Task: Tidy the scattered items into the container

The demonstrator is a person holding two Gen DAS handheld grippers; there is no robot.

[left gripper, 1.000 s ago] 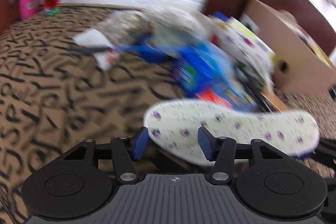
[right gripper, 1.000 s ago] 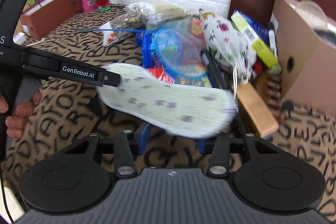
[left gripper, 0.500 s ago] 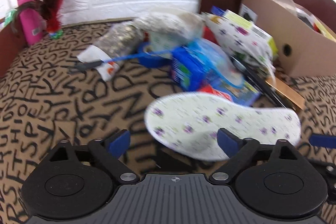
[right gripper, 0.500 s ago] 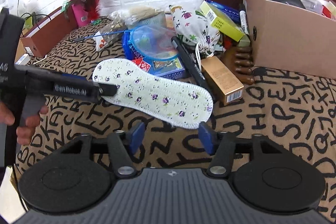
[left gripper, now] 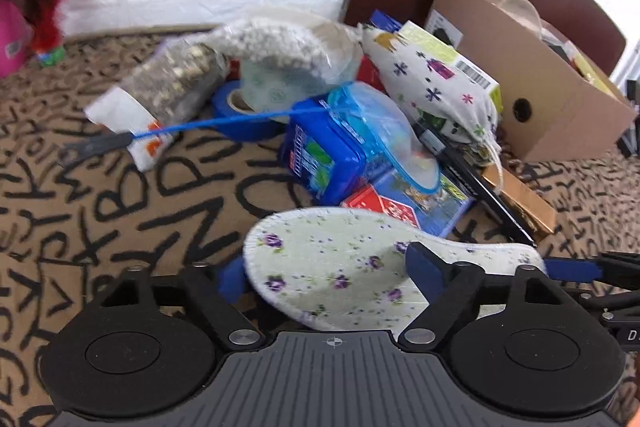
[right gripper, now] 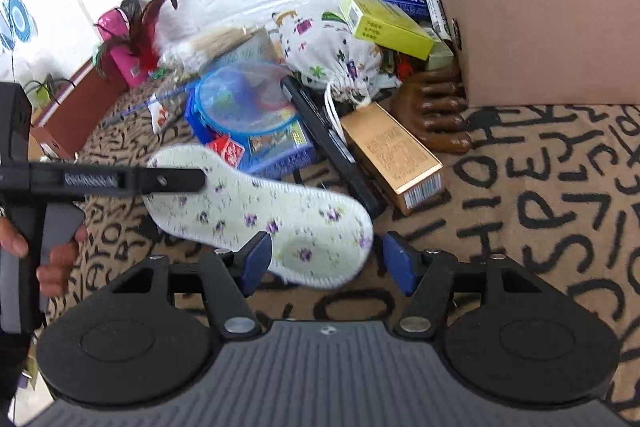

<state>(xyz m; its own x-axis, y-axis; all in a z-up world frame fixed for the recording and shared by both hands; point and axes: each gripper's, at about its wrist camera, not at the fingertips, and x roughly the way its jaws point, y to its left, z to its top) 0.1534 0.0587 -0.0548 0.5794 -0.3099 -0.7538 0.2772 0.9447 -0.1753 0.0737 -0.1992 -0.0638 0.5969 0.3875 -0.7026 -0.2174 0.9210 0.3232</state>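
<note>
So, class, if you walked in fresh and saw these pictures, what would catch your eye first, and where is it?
First comes the flowered insole, lying between the two grippers in front of everything, over the letter-patterned cloth. Behind it rises a jumbled pile, with a blue box and a patterned cloth bag standing out. The cardboard box sits at the far right, already holding things.

One flowered insole [right gripper: 256, 211] hangs between two grippers, the left [left gripper: 324, 273] and the right [right gripper: 326, 261]. One cardboard box [right gripper: 548, 27] stands at the back, and before it lie one printed cloth pouch [right gripper: 332, 55], one yellow-green carton [right gripper: 384, 23], one gold carton [right gripper: 394, 155], one round blue net [right gripper: 244, 97] and one black pen [right gripper: 332, 147]. Farther off I count two clear bags of small bits [left gripper: 224, 67], one roll of blue tape [left gripper: 236, 107] and one pink bottle [right gripper: 120, 47].
</note>
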